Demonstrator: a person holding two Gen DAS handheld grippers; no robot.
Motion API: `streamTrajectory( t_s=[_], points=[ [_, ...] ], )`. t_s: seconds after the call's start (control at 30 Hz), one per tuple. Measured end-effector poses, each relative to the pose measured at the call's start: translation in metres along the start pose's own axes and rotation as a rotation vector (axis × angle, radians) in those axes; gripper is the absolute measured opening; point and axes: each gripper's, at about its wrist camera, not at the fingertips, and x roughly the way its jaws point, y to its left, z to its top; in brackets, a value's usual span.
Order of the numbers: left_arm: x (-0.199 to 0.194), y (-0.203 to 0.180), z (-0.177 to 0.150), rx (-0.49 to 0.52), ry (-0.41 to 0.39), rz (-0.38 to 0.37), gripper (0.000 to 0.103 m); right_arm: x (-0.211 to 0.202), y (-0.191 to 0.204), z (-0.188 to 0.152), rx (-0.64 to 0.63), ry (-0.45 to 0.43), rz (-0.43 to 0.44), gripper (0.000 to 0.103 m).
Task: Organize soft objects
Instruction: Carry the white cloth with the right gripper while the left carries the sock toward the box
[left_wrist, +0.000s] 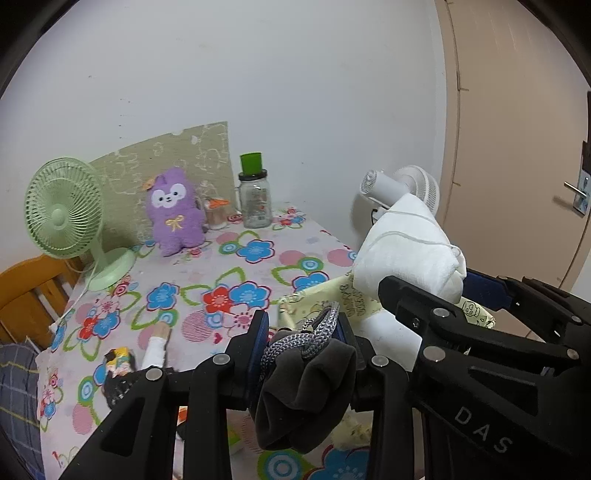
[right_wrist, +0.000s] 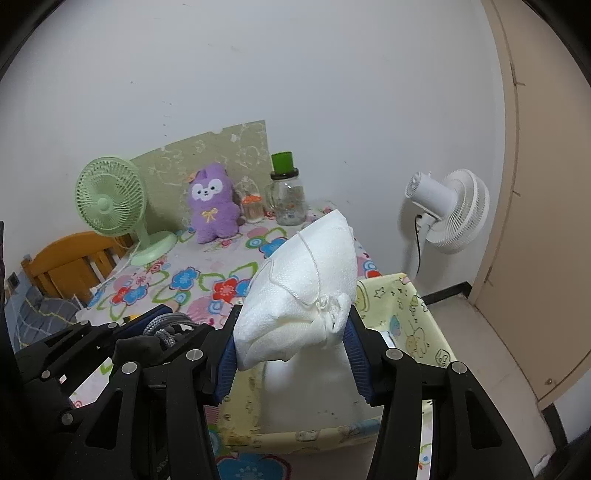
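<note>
Holding stuff in both: your left gripper (left_wrist: 303, 341) clamps the dark sock (left_wrist: 306, 391), right gripper (right_wrist: 291, 343) the white bundle (right_wrist: 303, 280) over the yellow bin (right_wrist: 410, 332).

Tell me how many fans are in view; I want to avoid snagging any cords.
2. A green desk fan stands at the table's back left corner, beside the purple plush. A white fan stands on the floor right of the table. Others may be out of view.

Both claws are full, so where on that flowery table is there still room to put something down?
The widest bare stretch of tablecloth lies mid-table, between the green fan, the purple plush and the yellow fabric bin. The back edge is crowded: plush, small jar, glass bottle. The near left corner holds small items. The bin's white floor also looks free.
</note>
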Motion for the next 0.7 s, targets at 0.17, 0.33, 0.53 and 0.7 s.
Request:
streamTrajectory(
  t_s=[0.17, 0.33, 0.53, 0.7],
  points=[
    [0.016, -0.011, 0.002, 0.017, 0.024, -0.017, 0.036, 0.01, -0.01, 0.0, 0.009, 0.021, -0.003, 0.055],
    [0.032, -0.021, 0.002, 0.044, 0.035, -0.019, 0.036, 0.022, -0.021, -0.002, 0.032, 0.039, 0.001, 0.056],
    [0.053, -0.031, 0.0, 0.057, 0.069, -0.038, 0.036, 0.037, -0.033, -0.007, 0.05, 0.073, -0.003, 0.058],
    [0.067, -0.036, -0.002, 0.059, 0.099, -0.053, 0.037, 0.048, -0.041, -0.011, 0.063, 0.1, -0.008, 0.059]
  ],
)
